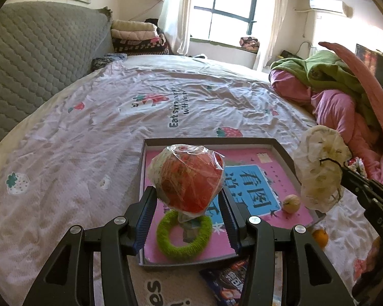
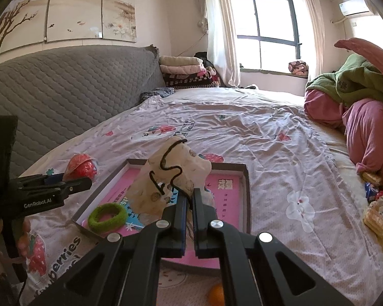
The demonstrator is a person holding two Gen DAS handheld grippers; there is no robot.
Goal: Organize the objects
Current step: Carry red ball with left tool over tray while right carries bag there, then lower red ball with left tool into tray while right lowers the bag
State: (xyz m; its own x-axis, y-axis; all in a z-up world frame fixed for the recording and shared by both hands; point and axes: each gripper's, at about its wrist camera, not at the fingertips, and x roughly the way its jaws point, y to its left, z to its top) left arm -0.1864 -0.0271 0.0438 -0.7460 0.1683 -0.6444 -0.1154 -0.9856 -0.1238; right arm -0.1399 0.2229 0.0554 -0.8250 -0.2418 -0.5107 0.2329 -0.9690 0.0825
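My left gripper (image 1: 187,199) is shut on a red ball wrapped in clear plastic (image 1: 186,178) and holds it above the shallow box tray (image 1: 209,141) with a pink printed bottom. In the tray lie a green fuzzy ring (image 1: 183,237) and a small pale round fruit (image 1: 291,203). My right gripper (image 2: 189,199) is shut on a cream patterned bag with a black cord (image 2: 171,176), held over the tray (image 2: 247,191). The same bag (image 1: 319,168) shows at the right of the left wrist view. The ring (image 2: 107,216) and the red ball (image 2: 80,169) show in the right wrist view.
The tray lies on a bed with a strawberry-print sheet (image 1: 89,132). An orange (image 1: 320,237) and a dark snack packet (image 1: 227,283) lie near the tray's front. Pink and green bedding (image 1: 339,94) is piled at right. Wafers and wrappers (image 2: 378,211) lie at right. A grey headboard (image 2: 63,89) is at left.
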